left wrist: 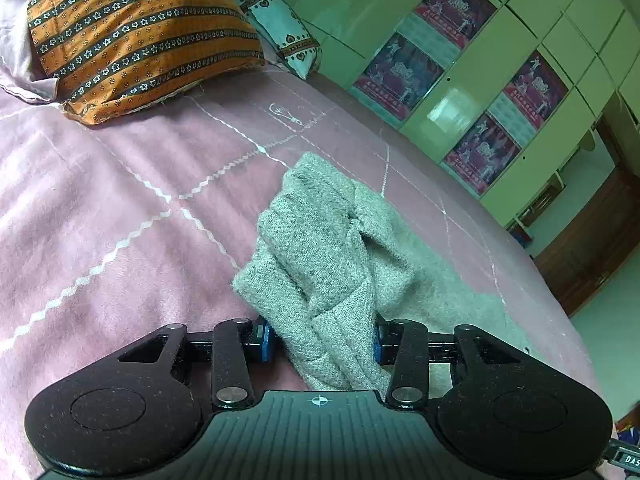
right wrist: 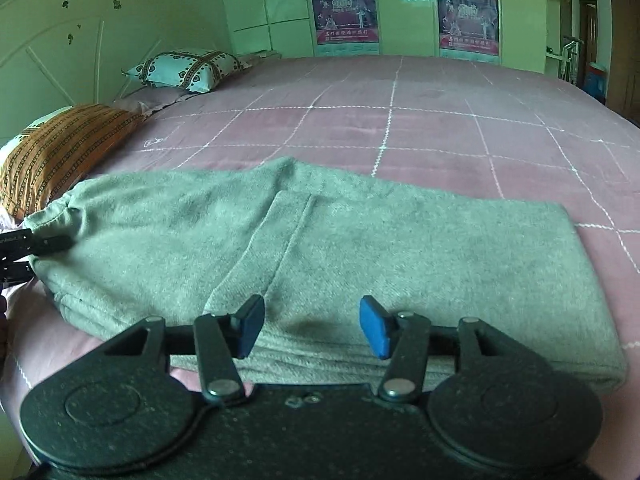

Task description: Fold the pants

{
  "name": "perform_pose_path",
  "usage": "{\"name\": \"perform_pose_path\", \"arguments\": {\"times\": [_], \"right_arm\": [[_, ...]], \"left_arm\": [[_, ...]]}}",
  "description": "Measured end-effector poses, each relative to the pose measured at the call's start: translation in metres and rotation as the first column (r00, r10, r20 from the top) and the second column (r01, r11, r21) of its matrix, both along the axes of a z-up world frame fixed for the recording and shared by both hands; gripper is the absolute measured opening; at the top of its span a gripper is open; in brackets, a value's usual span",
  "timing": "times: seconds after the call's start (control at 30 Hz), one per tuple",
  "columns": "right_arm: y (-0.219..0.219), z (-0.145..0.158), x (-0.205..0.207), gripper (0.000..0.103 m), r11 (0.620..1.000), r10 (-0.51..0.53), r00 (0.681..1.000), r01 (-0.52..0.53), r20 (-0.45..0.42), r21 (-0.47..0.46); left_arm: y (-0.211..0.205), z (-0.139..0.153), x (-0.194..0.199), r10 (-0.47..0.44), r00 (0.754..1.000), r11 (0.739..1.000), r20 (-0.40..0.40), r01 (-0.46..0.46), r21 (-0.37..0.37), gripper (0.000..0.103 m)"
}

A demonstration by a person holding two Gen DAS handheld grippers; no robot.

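Grey pants [right wrist: 320, 248]: on pink bed [right wrist: 440, 132], long axis crosswise. Left hand-held gripper [left wrist: 322, 340] pinches the bunched left end; right hand-held gripper [right wrist: 312, 326] spread, empty, over near edge.

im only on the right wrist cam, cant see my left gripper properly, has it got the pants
Observer: Yes. The left gripper has a bunched end of the grey pants between its blue pads.
Operator: and is my right holding anything
Observer: No, the right gripper is open above the folded edge, pads clear of the cloth.
Operator: anything near the left end
Observer: An orange patterned pillow lies beyond it on the pink bedspread, not touching the pants.
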State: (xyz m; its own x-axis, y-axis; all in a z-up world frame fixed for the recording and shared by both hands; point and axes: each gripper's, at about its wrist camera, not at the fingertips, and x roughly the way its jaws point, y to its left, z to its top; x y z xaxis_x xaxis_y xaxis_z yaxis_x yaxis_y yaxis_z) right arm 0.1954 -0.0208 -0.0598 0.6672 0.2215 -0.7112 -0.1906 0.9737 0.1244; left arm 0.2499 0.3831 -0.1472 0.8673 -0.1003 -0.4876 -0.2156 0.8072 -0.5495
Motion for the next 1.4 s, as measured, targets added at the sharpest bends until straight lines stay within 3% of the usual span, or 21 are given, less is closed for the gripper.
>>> {"name": "perform_pose_path", "arguments": {"times": [0.07,0.13,0.2,0.37,0.5,0.67,0.83,0.93,1.0,1.13,1.17,1.23,1.27,1.3,1.4], "right_arm": [[0.0,-0.003,-0.001,0.045,1.0,0.015,1.0,-0.015,0.004,0.001],[0.013,-0.02,0.007,0.044,0.992,0.06,0.996,-0.066,-0.064,-0.104],[0.019,-0.019,0.007,0.045,0.984,0.084,0.995,-0.091,-0.053,-0.15],[0.013,-0.016,0.009,0.047,0.988,0.086,0.994,-0.092,-0.061,-0.12],[-0.016,0.001,-0.001,0.054,1.0,-0.003,1.0,0.003,0.004,0.03],[-0.067,0.015,-0.008,0.054,0.977,-0.15,0.988,0.143,0.027,0.16],[-0.126,0.027,-0.015,0.054,0.936,-0.271,0.962,0.255,0.031,0.244],[-0.169,0.03,-0.022,0.054,0.906,-0.343,0.939,0.324,0.026,0.271],[-0.195,0.031,-0.026,0.054,0.886,-0.391,0.92,0.369,0.025,0.281],[-0.246,0.025,-0.036,0.054,0.829,-0.478,0.878,0.456,-0.013,0.323],[-0.254,0.022,-0.039,0.054,0.817,-0.495,0.869,0.473,-0.021,0.329],[-0.269,0.016,-0.045,0.055,0.796,-0.521,0.853,0.501,-0.037,0.339],[-0.276,0.014,-0.047,0.055,0.785,-0.533,0.845,0.514,-0.047,0.344],[-0.282,0.012,-0.049,0.055,0.775,-0.542,0.839,0.525,-0.057,0.352],[-0.293,0.009,-0.053,0.055,0.759,-0.555,0.829,0.538,-0.067,0.366]], "left_arm": [[-0.002,0.0,-0.001,0.002,1.0,1.0,-0.003,-0.002,0.006,0.043],[-0.007,0.001,-0.004,0.009,1.0,1.0,-0.004,-0.009,0.014,0.04],[-0.012,0.005,-0.006,0.019,1.0,0.999,-0.002,-0.019,0.033,0.038],[-0.019,0.016,-0.011,0.038,0.999,0.998,0.012,-0.039,0.045,0.036],[-0.035,0.051,-0.016,0.001,0.997,0.995,0.071,-0.008,0.101,0.035],[-0.09,0.105,-0.004,-0.131,0.98,0.98,0.151,0.105,0.169,0.035],[-0.185,0.136,0.019,-0.265,0.951,0.943,0.162,0.22,0.248,0.035],[-0.251,0.143,0.033,-0.36,0.919,0.91,0.158,0.309,0.278,0.035],[-0.301,0.145,0.039,-0.438,0.887,0.874,0.143,0.384,0.298,0.035],[-0.402,0.132,0.048,-0.576,0.816,0.778,0.053,0.527,0.343,0.036],[-0.425,0.124,0.049,-0.596,0.803,0.757,0.02,0.554,0.346,0.039],[-0.464,0.107,0.049,-0.623,0.779,0.724,-0.07,0.608,0.325,0.066],[-0.474,0.104,0.045,-0.638,0.767,0.718,-0.067,0.623,0.31,0.089],[-0.479,0.103,0.039,-0.654,0.756,0.716,-0.043,0.635,0.29,0.093],[-0.472,0.109,0.023,-0.611,0.791,0.755,-0.031,0.593,0.28,0.093]]}}
